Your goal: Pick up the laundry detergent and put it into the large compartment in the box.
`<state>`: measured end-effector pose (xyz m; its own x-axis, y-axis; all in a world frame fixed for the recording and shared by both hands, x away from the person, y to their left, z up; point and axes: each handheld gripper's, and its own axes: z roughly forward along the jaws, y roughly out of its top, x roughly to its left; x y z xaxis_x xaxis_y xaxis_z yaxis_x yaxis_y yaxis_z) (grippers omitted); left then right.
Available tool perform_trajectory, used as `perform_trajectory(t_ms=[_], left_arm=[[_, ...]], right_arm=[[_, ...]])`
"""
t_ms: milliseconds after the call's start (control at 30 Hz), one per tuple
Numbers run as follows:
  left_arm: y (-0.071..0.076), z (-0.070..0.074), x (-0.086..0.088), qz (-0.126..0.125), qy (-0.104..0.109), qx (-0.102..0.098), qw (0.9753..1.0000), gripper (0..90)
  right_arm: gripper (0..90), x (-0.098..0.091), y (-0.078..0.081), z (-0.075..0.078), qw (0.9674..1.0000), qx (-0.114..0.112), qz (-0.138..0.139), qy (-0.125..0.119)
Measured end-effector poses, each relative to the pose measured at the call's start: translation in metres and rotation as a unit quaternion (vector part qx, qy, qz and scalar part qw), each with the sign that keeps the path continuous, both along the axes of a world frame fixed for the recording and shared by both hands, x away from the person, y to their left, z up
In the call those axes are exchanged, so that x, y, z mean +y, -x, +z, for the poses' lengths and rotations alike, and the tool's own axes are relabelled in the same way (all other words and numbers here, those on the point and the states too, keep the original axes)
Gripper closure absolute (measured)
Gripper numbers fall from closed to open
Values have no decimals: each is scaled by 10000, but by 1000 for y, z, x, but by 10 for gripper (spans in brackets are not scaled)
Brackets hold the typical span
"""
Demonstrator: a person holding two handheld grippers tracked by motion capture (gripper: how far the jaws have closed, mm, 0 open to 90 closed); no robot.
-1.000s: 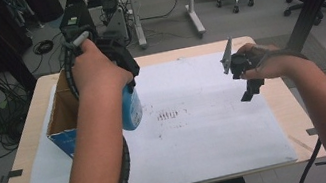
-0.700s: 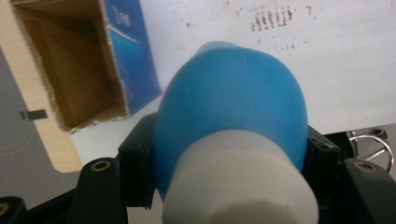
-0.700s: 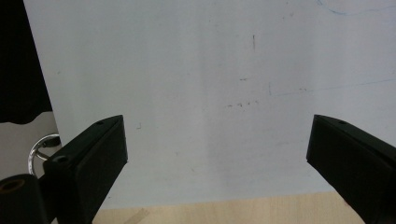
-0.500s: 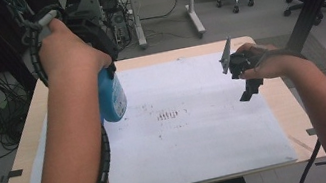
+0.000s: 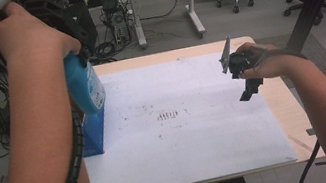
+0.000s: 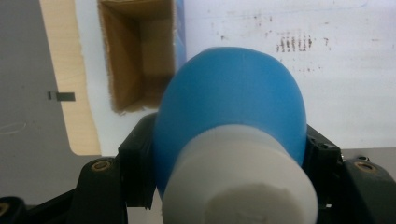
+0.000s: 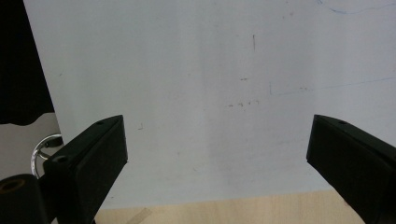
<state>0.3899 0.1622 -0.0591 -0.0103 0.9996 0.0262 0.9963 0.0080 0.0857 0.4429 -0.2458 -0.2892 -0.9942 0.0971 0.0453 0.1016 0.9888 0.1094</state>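
My left hand-held gripper [image 6: 229,154] is clamped on the blue bottle [image 5: 84,85], held up over the table [image 5: 274,102] at far left, above the cardboard box [image 6: 140,56]. Right hand-held gripper [image 7: 217,158] is wide open with nothing in it.

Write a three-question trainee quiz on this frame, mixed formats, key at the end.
1. True or false: the left tongs are shut on the blue bottle.
2. Which way is the cardboard box standing? A) open top up, nothing visible inside B) taped shut C) tipped on its side
3. Fill in: the right tongs are ____, with nothing between them, above the white sheet.

Key
1. True: the pads press both sides of the bottle, below its white cap, and it hangs clear of the table.
2. A.
3. Open.
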Motion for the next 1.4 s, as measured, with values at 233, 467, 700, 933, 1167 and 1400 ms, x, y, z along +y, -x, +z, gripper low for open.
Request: perform_trajectory(t_ms=[233,467,700,933,1167,1400], left_arm=[[-6,3,16,115,8,10,9999,372],[-12,10,31,209,-80,-86,9997,372],[-21,11,46,264,-77,-99,9996,372],[-25,9,63,323,-78,-196,9993,373],[-29,4,74,389,-64,-212,9990,373],[-31,-10,78,362,-80,-242,9990,372]], right_arm=[[51,1,-1,-2,10000,26,-51,13],[52,4,-2,-3,10000,47,-70,49],[51,6,-4,-4,9999,59,-87,53],[51,9,-4,-2,9999,82,-129,72],[51,14,-3,2,9999,52,-103,78],[52,16,-2,2,9999,39,-71,70]])
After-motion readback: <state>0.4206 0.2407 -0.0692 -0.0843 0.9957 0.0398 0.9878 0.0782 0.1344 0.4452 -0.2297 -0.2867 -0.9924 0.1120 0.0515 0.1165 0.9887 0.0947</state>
